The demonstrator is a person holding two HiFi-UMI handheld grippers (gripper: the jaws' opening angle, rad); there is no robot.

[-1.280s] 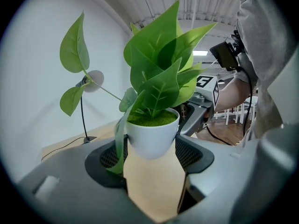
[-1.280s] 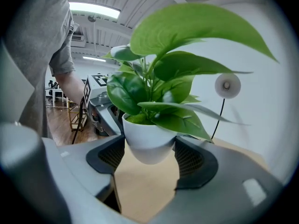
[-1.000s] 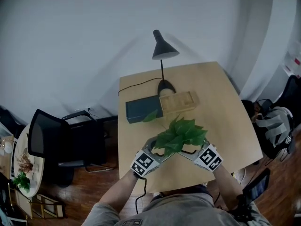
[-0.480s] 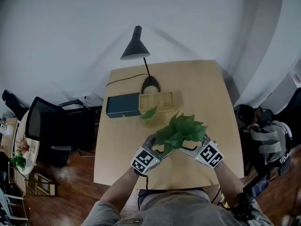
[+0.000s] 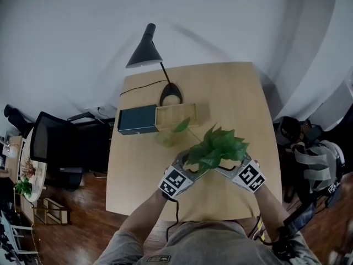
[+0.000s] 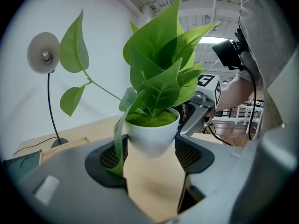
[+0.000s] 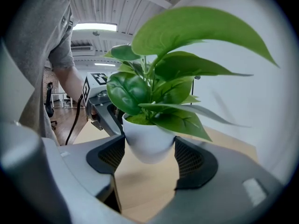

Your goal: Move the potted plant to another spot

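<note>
The left gripper (image 5: 185, 163) and right gripper (image 5: 230, 169) flanked the potted plant (image 5: 218, 146) (leaves hid its pot) near the table's (image 5: 231, 93) front edge.

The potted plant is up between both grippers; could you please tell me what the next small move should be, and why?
Probably lower the potted plant straight down onto the bare table. The left gripper and right gripper both clamp its white pot, whose base hangs clear of the wood. The dark box and lamp stand farther off, so nothing seems to block the way.
</note>
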